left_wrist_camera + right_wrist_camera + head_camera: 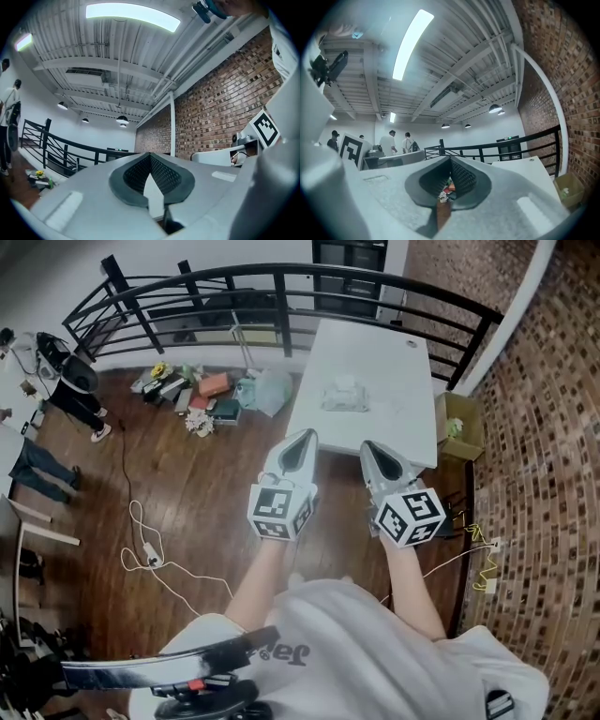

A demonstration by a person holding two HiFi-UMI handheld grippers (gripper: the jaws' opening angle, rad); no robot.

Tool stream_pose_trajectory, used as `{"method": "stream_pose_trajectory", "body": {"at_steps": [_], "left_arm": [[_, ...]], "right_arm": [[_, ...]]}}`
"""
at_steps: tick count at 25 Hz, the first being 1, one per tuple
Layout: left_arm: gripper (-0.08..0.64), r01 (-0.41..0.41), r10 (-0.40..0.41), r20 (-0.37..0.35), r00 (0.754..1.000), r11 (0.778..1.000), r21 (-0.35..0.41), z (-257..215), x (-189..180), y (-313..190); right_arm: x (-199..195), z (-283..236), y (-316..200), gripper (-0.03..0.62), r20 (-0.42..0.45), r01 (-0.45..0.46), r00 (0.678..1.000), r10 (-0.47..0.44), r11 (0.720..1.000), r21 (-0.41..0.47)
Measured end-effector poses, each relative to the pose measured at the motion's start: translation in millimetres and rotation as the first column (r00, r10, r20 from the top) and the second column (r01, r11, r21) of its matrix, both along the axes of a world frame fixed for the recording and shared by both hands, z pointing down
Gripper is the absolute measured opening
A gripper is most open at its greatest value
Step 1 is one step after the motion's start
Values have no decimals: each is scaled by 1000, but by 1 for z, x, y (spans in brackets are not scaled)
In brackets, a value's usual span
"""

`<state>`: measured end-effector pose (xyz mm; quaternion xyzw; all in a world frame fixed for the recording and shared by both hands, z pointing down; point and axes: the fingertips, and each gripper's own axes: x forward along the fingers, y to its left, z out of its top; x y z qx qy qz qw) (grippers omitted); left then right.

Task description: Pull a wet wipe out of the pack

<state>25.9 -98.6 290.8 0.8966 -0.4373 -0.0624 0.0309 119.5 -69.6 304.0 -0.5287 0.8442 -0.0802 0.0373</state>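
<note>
The wet wipe pack (344, 395), pale and crinkled, lies near the middle of a white table (394, 357) ahead of me. Both grippers are held level over the wooden floor, short of the table's near edge and well apart from the pack. My left gripper (305, 436) has its jaws together with nothing in them, and my right gripper (372, 447) beside it is the same. In the left gripper view the left gripper (150, 155) shows its dark pads meeting at the tip. The right gripper (450, 160) looks alike in the right gripper view. Neither gripper view shows the pack.
A black railing (281, 277) curves behind the table. A cardboard box (459, 423) stands at the table's right, by a brick wall (544, 474). Bags and clutter (211, 395) lie on the floor to the left, with a cable and power strip (150, 559). People stand far left (70, 381).
</note>
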Motion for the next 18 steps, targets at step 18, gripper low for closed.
{"method": "stream_pose_trajectory", "body": {"at_steps": [18], "left_arm": [[15, 32, -32, 23, 999, 999, -6, -1, 9, 9]], "right_arm": [[14, 7, 9, -8, 5, 9, 1000, -9, 1000, -7]]}}
